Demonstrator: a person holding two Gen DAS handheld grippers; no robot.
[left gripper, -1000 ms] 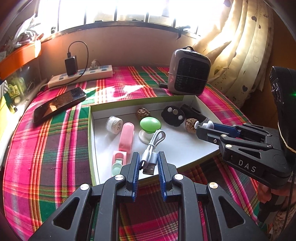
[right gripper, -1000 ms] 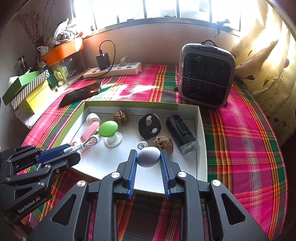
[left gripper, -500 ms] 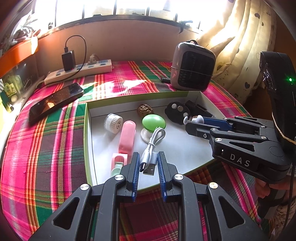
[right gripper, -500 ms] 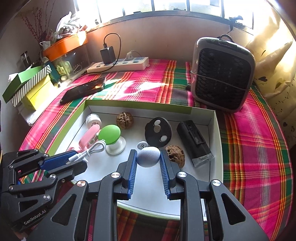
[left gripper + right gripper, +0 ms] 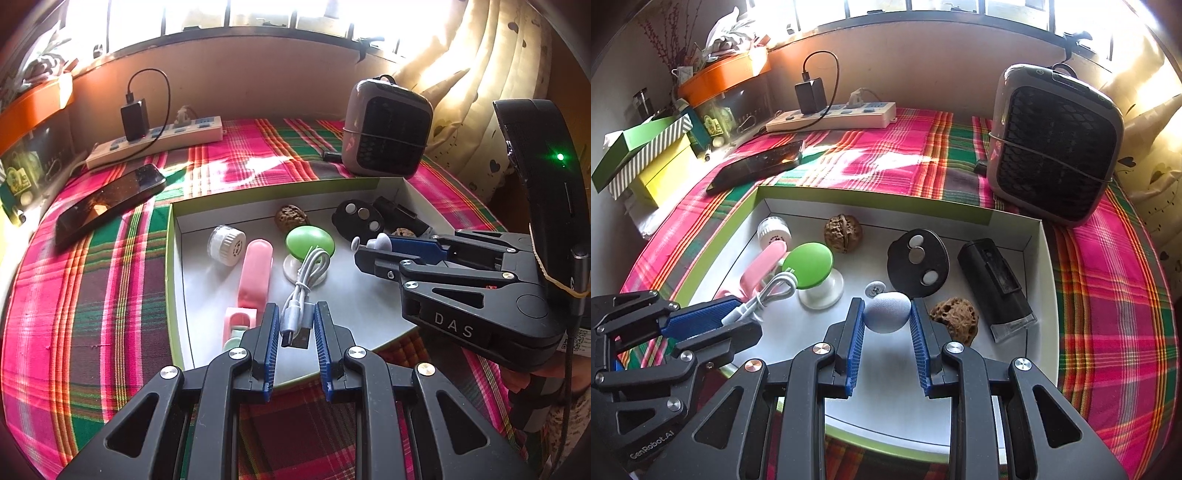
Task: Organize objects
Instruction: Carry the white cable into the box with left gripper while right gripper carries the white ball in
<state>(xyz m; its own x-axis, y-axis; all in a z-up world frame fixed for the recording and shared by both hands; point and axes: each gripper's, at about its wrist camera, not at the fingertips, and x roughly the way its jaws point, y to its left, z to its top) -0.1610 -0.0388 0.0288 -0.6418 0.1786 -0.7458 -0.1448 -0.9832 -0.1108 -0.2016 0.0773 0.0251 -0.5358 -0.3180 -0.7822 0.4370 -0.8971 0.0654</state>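
Observation:
A white box with a green rim lies on the plaid cloth. In it are a green-topped knob, a pink case, a white cap, two walnuts, a black disc and a black block. My left gripper is shut on a bundled white USB cable over the box's near left part. My right gripper is shut on a small grey ball over the box's middle; it shows from the side in the left wrist view.
A grey heater stands behind the box at the right. A black phone lies to the box's left, with a white power strip and charger behind it. Stacked green and yellow boxes sit at the far left. Curtains hang at the right.
Both grippers have moved forward over the box with their loads still held. The right gripper now sits deeper over the box's middle.

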